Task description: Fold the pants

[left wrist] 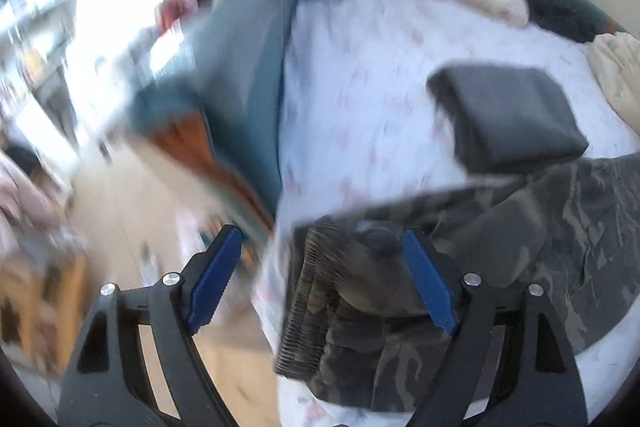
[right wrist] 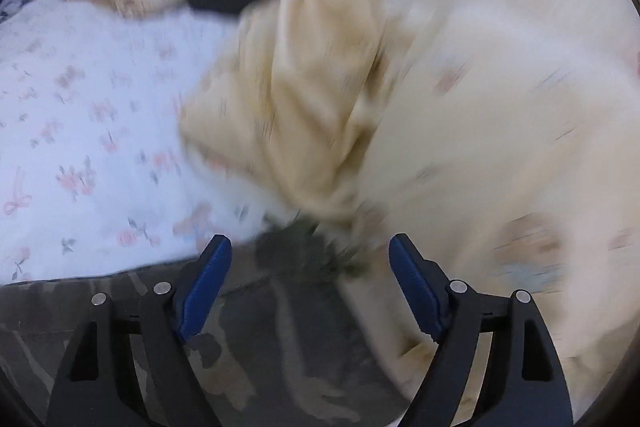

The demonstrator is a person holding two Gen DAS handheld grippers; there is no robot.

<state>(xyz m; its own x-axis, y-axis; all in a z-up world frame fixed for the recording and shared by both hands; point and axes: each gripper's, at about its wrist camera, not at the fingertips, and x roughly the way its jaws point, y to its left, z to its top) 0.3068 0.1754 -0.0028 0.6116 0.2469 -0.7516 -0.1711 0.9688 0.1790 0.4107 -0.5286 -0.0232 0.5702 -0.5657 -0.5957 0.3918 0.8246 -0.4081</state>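
Camouflage pants (left wrist: 540, 227) lie below both spread, downward-tilted grippers.

Left claw (left wrist: 320, 277) jaws wide apart, nothing pinched, angled down; right claw (right wrist: 310, 281) likewise spread, empty.

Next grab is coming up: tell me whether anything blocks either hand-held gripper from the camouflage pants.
Nothing visible does. The camouflage pants lie directly under the open left hand-held gripper and open right hand-held gripper; the folded dark garment sits beyond them.
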